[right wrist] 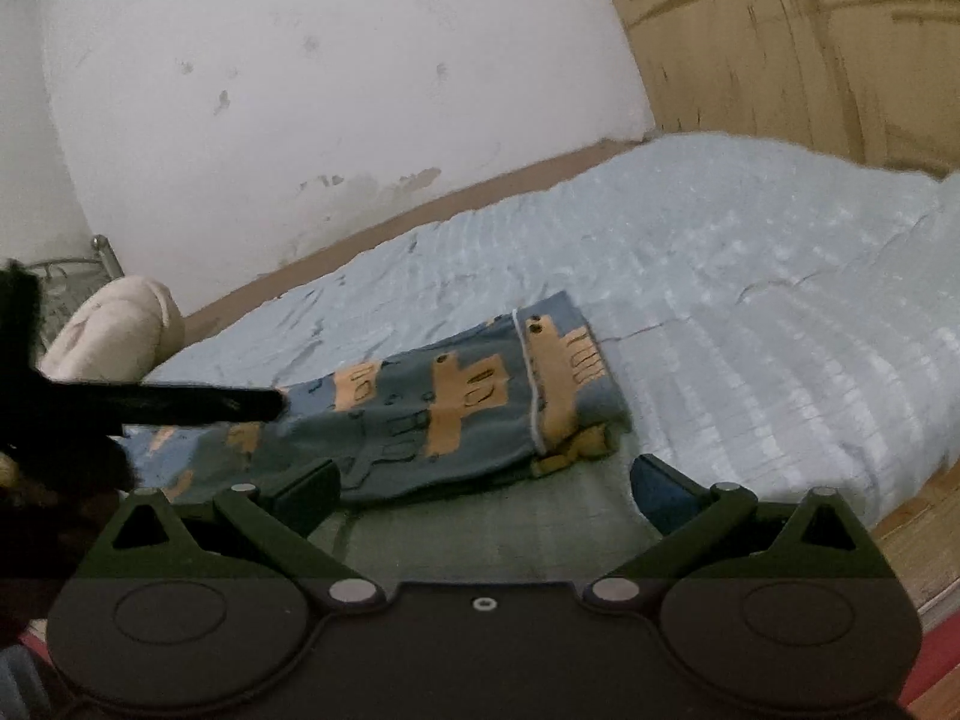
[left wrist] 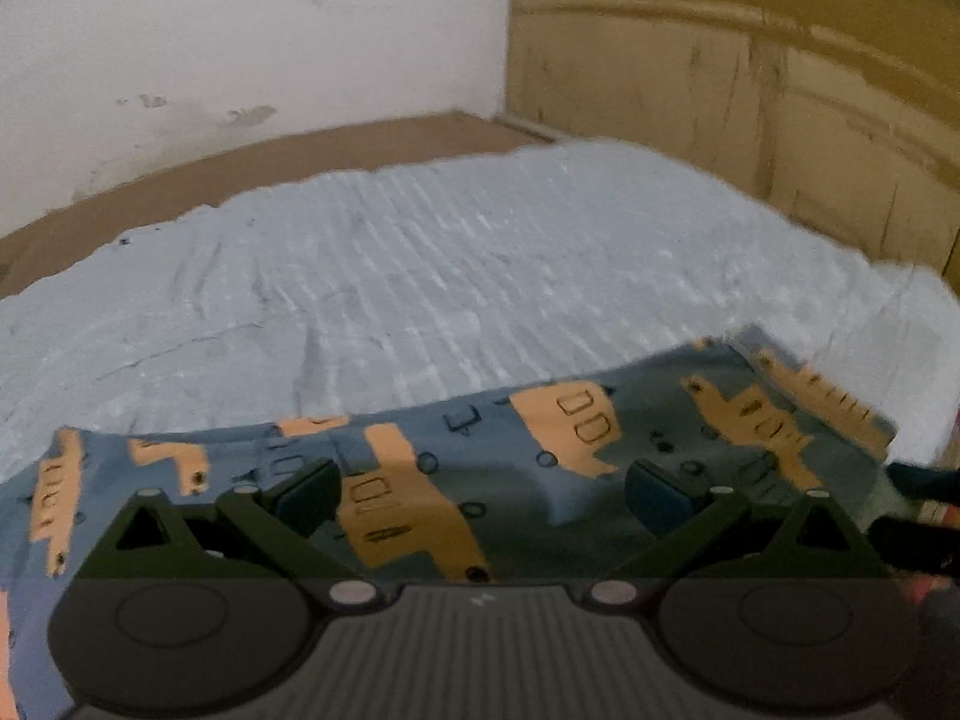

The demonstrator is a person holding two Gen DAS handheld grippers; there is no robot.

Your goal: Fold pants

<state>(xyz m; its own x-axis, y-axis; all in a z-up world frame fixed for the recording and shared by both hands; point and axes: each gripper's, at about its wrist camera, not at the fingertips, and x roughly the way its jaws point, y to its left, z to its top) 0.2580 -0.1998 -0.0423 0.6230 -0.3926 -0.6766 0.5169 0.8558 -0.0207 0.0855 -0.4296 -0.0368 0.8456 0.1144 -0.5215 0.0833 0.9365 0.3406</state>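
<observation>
The pants are blue with orange vehicle prints and lie folded flat on the pale blue bedspread. In the left wrist view my left gripper stands open just above the pants, its fingers spread over the cloth and holding nothing. In the right wrist view the pants lie a little ahead, white-piped cuff end to the right. My right gripper is open over the bedspread near the bed's front edge, just short of the pants. A dark bar, part of the left gripper, reaches in from the left over the pants.
A stained white wall and a brown strip run behind the bed. Wooden cupboard doors stand at the right. A cream pillow and a metal bed frame sit at the far left. Wooden floor shows at the right.
</observation>
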